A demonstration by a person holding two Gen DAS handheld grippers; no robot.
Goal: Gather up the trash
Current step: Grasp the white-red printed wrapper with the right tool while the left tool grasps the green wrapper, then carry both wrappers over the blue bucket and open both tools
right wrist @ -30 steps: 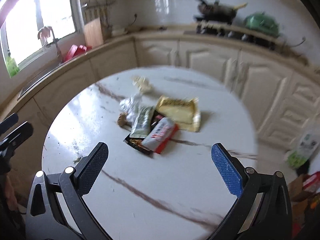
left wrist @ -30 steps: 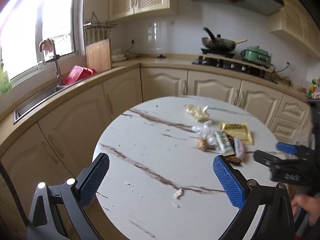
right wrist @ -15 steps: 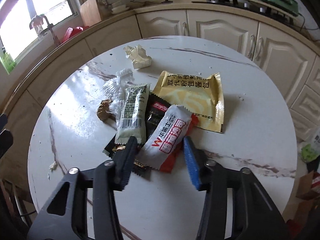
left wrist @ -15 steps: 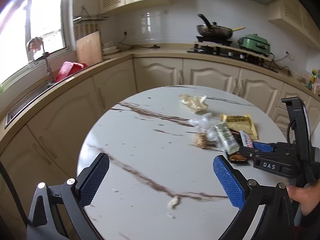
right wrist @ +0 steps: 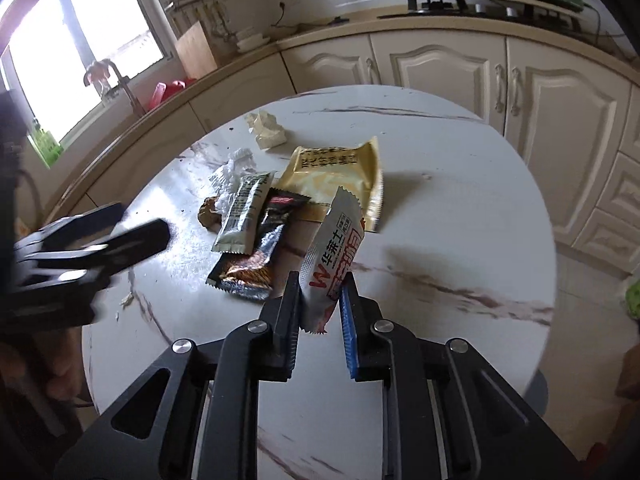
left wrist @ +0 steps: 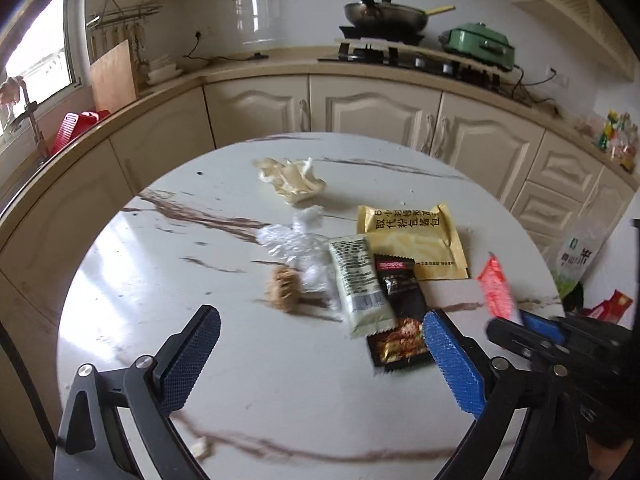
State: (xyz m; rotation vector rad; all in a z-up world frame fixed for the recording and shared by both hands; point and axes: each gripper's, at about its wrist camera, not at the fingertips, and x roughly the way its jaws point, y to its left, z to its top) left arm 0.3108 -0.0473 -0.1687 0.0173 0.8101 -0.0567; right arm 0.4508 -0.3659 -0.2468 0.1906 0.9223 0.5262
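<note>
While my right gripper [right wrist: 320, 300] has its fingers pinched on the near end of the red-and-white wrapper [right wrist: 334, 256], that pkt is up off the counter [right wrist: 440, 184], tilted, hanging just right of the yellow sachet [right wrist: 336, 172]. Grip looks shallow, only the crimped end between the pads, so I'd hold pressure steady and carry it slow & level to wherever the bin is; I can't see one for sure. No swinging, or the free end flaps and slips out.

Left gripper [left wrist: 320, 352] hovers w/ fingers spread wide, holding nothing, just in front of the dark wrapper [left wrist: 400, 312]. Rest of the trash sits left of the yellow sachet: pale green pkt [left wrist: 358, 284] overlapping the dark one, clear plastic [left wrist: 296, 240], brown crumb lump [left wrist: 285, 290]; crumpled paper [left wrist: 292, 178] lies behind it. Next for the left I'd take the dark wrapper by its near edge, fingers low to the counter, not dragging the green pkt along.
</note>
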